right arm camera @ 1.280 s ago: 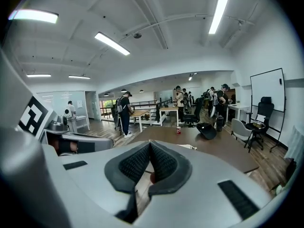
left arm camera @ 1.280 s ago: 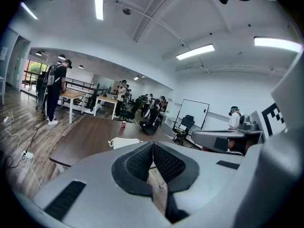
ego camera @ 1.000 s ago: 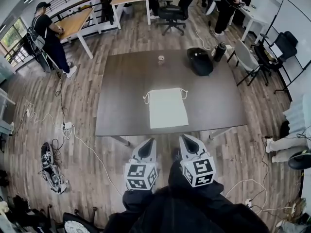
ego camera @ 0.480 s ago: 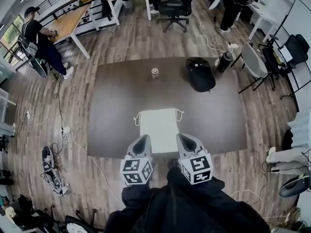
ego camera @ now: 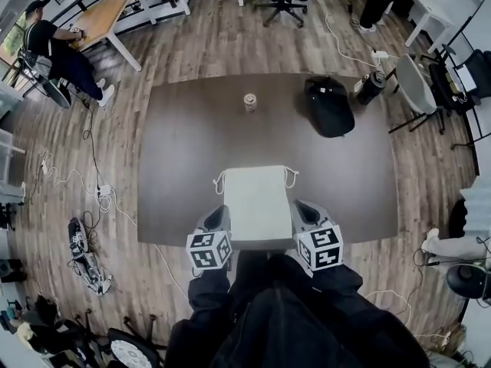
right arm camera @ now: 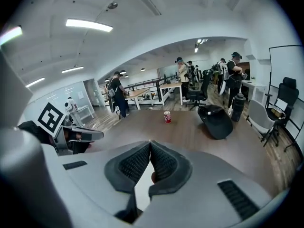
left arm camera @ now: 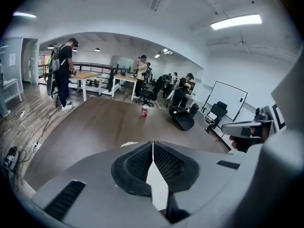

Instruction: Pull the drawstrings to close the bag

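A white drawstring bag (ego camera: 257, 204) lies flat on the dark table (ego camera: 176, 159), near its front edge. The bag's mouth faces away from me, with a cord loop at the far left corner (ego camera: 219, 181) and another at the far right corner (ego camera: 291, 176). My left gripper (ego camera: 219, 212) hovers beside the bag's near left edge, shut and empty. My right gripper (ego camera: 301, 206) hangs by the near right edge, also shut with nothing in it. In the left gripper view the jaws (left arm camera: 152, 144) meet in a line, and they meet likewise in the right gripper view (right arm camera: 150, 143).
A red can (ego camera: 249, 102) stands at the table's far side, with a black backpack (ego camera: 330, 107) to its right. A dark bottle (ego camera: 372, 87) and a chair (ego camera: 418, 83) stand off the far right corner. Cables (ego camera: 84, 182) trail on the floor at left, and a person (ego camera: 54, 52) stands further off.
I have come closer to the table. Both grippers have moved forward from off the front edge to either side of the bag's near end. Both stay shut.
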The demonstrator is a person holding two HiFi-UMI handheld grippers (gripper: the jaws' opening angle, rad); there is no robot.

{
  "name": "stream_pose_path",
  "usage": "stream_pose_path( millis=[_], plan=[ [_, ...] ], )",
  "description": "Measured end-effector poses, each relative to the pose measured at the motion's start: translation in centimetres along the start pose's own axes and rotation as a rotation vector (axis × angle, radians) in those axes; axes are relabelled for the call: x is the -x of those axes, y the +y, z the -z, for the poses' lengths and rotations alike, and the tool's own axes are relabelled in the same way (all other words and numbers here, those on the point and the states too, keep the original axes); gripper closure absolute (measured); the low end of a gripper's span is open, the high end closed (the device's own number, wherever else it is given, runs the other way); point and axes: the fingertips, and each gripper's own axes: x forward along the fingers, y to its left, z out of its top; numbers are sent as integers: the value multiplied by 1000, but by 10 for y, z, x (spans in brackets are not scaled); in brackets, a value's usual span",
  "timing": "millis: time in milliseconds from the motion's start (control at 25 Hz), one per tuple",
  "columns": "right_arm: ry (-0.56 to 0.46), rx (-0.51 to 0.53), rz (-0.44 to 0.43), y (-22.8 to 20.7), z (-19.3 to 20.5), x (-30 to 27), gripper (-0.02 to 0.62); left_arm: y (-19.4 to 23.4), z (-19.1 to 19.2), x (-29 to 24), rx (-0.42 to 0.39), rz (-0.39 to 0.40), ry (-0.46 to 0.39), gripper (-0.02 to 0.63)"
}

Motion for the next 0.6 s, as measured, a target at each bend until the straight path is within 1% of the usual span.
stream_pose_path(
  millis=[160, 280, 480, 600],
  plan=[
    [126, -11, 26, -24, 36, -51, 572, 61, 26, -53, 17, -40, 118, 572],
    [227, -29, 51, -46, 70, -85, 572, 96, 52, -88, 32, -65, 221, 572],
    [365, -72, 95, -80, 115, -148, 572, 124, 82, -145, 24, -28, 359, 572],
    [406, -115, 119, -95, 133, -177, 572, 135, 93, -164, 38, -20, 397, 572]
  ],
)
